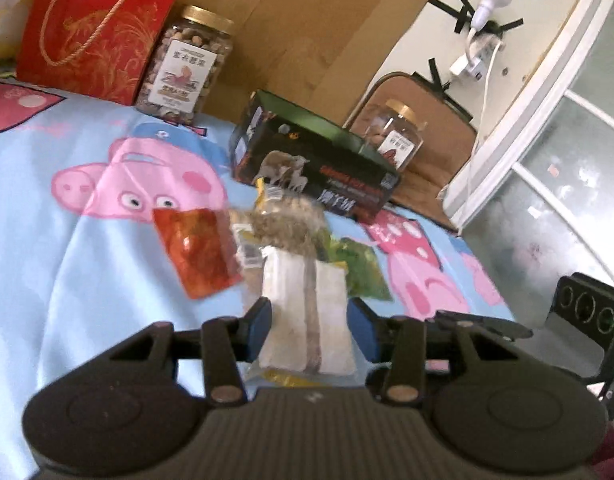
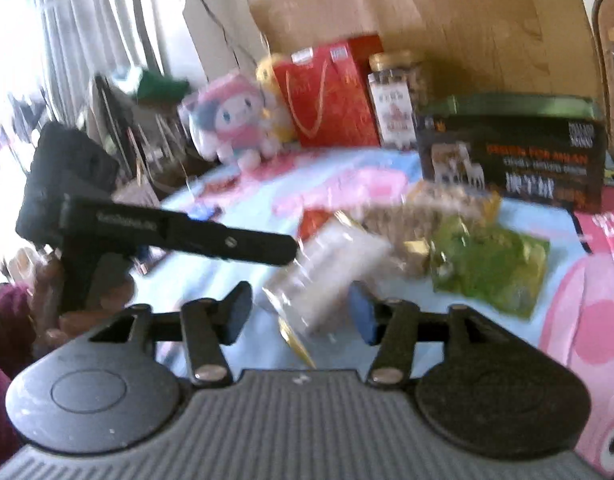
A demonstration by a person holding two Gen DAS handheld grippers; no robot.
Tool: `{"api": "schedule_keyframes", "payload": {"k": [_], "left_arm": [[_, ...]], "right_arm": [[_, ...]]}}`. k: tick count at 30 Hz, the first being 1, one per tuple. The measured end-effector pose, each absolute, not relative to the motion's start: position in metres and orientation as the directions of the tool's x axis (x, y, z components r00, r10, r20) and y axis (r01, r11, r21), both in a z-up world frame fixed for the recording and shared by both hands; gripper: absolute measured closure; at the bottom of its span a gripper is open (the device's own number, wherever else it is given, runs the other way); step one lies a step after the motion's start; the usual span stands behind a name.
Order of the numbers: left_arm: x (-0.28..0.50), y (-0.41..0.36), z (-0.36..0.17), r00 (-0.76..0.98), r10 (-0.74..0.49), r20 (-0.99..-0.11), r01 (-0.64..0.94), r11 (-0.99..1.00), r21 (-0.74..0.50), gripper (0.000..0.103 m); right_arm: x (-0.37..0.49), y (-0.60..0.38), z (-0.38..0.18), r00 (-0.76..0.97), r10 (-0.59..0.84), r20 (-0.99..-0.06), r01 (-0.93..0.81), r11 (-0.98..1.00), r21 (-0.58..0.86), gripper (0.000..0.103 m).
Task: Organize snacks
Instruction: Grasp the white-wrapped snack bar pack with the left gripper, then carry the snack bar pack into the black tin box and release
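Small snack packets lie in a heap on a blue cartoon-pig sheet: an orange packet [image 1: 197, 252], a brownish packet [image 1: 285, 226], a green packet [image 1: 365, 270] and a white packet [image 1: 307, 312]. My left gripper [image 1: 310, 320] has its blue pads on either side of the white packet, which fills the gap between them. In the right wrist view the white packet [image 2: 327, 268] sits tilted and blurred between the fingers of my right gripper [image 2: 303, 312], with the left gripper's black body [image 2: 179, 232] reaching in from the left. The green packet [image 2: 491, 264] lies to the right.
A dark box [image 1: 315, 164] stands behind the heap. A nut jar [image 1: 187, 64] and a red gift bag [image 1: 99, 28] stand at the back left, another jar [image 1: 395, 136] at the back right. A plush toy [image 2: 231, 120] sits at the far left.
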State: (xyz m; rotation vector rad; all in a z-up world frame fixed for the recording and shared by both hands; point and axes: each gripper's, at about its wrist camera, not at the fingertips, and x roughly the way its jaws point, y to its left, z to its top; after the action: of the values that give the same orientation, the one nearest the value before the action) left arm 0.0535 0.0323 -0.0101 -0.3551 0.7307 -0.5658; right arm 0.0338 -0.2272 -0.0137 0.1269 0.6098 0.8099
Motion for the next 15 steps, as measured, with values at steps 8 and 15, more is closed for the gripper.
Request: {"api": "schedule_keyframes", "payload": {"k": [8,15], "left_arm": [[0.06,0.026,-0.017,0.585,-0.582,-0.565,0.356,0.81,-0.465,0.047],[0.063,0.014,-0.026,0.592,-0.562,-0.578,0.353,0.825,-0.441,0.054]], "right_arm": [[0.021,-0.215,-0.031,0.524,0.645,-0.557,-0.653,0.724,0.223,0.02],[0.022,-0.178,-0.037,0.607,0.562,-0.562,-0.67,0.742,0.019,0.024]]}}
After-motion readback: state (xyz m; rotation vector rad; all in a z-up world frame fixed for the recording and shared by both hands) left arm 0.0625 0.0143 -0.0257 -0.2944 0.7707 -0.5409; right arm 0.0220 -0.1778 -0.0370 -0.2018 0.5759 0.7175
